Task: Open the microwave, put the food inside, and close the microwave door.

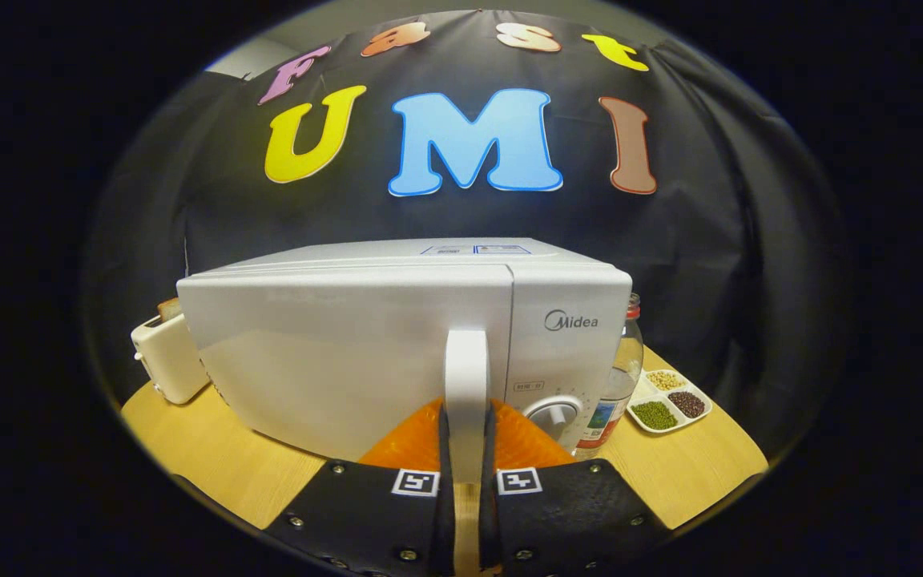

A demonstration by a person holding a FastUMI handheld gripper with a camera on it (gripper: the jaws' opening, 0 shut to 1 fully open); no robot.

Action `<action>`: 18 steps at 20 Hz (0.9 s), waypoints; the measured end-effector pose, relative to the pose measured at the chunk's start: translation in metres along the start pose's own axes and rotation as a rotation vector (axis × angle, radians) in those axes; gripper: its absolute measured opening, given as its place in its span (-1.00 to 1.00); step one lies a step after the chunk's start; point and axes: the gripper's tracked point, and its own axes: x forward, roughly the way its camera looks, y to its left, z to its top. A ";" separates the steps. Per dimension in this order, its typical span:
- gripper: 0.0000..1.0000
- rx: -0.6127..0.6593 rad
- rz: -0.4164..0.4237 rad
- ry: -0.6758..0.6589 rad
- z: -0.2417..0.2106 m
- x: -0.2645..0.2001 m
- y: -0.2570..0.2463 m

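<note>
White moulded plastic forms the vertical door handle [466, 377] of the microwave [405, 336], and the gripper [466, 449] is clenched on that handle, with 1 finger pressed on each side of the bar near its lower end. The microwave stands on a wooden table [213, 461], its door [341, 361] facing the fingers and apparently shut, or at most barely ajar. The handle appears rigid and smooth, so it should take a firm squeeze without yielding, but the glossy surface may let the fingers slide along it if the pull is angled. The door probably swings on a hinge at its far left edge, so the pull should follow an arc rather than a straight line. The oven body looks heavy enough to stay put, although a hard tug could drag it across the table. The control dial [554, 415] sits just right of the fingers and should not be knocked. A glass jar [618, 377] stands just beside the right wall of the microwave, with a divided dish of beans [667, 401] near it, close to the table edge. A toaster [167, 357] stands just beside the microwave's left wall, close to where the door would swing. Open table lies toward the near left. Food for loading cannot be identified with certainty.
</note>
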 end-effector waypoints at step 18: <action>-0.89 -0.118 -0.015 -0.031 -0.006 -0.019 0.005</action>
